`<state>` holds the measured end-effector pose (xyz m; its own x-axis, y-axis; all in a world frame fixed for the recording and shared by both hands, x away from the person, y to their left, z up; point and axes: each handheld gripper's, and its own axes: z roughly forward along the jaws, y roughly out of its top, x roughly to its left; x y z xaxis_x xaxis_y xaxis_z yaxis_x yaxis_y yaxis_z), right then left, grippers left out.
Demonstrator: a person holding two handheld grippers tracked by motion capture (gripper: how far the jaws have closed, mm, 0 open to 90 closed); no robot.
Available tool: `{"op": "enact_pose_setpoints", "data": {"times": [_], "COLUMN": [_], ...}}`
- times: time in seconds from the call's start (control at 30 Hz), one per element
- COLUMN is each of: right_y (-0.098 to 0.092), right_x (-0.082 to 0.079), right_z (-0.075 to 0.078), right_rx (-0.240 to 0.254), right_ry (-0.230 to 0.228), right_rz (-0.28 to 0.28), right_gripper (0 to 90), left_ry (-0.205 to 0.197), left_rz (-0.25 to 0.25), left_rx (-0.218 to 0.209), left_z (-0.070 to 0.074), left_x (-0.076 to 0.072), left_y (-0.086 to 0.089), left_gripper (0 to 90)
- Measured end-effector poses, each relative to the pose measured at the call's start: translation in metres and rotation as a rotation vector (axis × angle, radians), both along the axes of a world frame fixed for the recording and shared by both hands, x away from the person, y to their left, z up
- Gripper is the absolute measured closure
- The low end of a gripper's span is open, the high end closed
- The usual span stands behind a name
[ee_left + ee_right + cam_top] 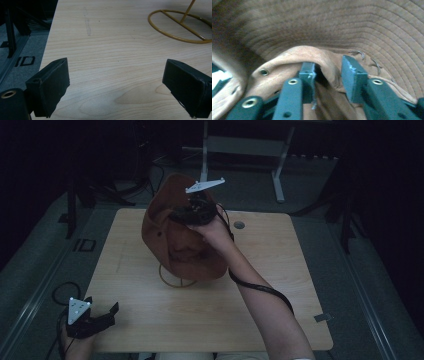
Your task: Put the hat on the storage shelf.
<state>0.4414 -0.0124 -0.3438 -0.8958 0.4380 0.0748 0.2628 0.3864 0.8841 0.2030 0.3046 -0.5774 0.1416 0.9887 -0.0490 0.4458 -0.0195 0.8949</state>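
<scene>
A brown brimmed hat (175,245) stands tilted over a yellow wire stand (172,281) in the middle of the wooden table (260,295). My right gripper (192,212) is at the hat's upper rim. In the right gripper view its jaws (329,72) stand apart with a fold of the hat's brown cloth (324,60) between them. The left pad touches the fold and the right pad stands clear of it, under the stitched brim (362,27). My left gripper (107,312) rests open at the table's near left corner, nothing between its jaws (115,82). The stand's ring base (175,37) lies ahead of it.
A small round hole (239,225) sits in the table's far right part, and a bit of tape (322,317) near its right front corner. A white metal frame (280,175) stands on the floor behind the table. The table's left edge (48,47) drops to dark floor.
</scene>
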Motion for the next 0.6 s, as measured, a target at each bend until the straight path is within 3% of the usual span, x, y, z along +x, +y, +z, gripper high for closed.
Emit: {"op": "enact_pose_setpoints", "data": {"times": [0.03,0.07,0.1,0.2,0.4,0.53,0.6], "right_y": [0.002,0.005,0.008,0.017,0.03,0.039,0.039], "right_x": [-0.001,-0.003,-0.003,-0.006,-0.007,-0.008,-0.008], "right_z": [-0.001,-0.001,-0.001,-0.007,-0.018,-0.027,-0.027], "right_rx": [-0.017,-0.026,-0.026,-0.085,-0.123,-0.16,-0.161], "right_ry": [-0.019,-0.031,-0.029,-0.127,-0.194,-0.267,-0.266], "right_rz": [-0.005,-0.005,0.003,0.022,-0.024,-0.017,-0.016], "right_gripper": [58.4,46.9,42.0,31.7,23.0,14.1,13.9], "left_ry": [0.0,0.0,0.001,0.001,0.0,0.0,0.001], "left_rz": [-0.001,-0.002,-0.001,-0.001,-0.003,-0.006,-0.006], "left_rx": [-0.002,-0.003,-0.002,-0.004,-0.006,-0.005,-0.006], "left_z": [0.0,0.0,0.0,0.0,0.0,0.0,-0.001], "left_x": [0.0,0.0,0.0,0.0,0.0,0.0,0.0], "left_y": [0.0,0.001,0.001,0.001,0.001,0.0,0.0], "left_gripper": [7.8,7.7,7.7,7.7,7.8,7.8,7.7]}}
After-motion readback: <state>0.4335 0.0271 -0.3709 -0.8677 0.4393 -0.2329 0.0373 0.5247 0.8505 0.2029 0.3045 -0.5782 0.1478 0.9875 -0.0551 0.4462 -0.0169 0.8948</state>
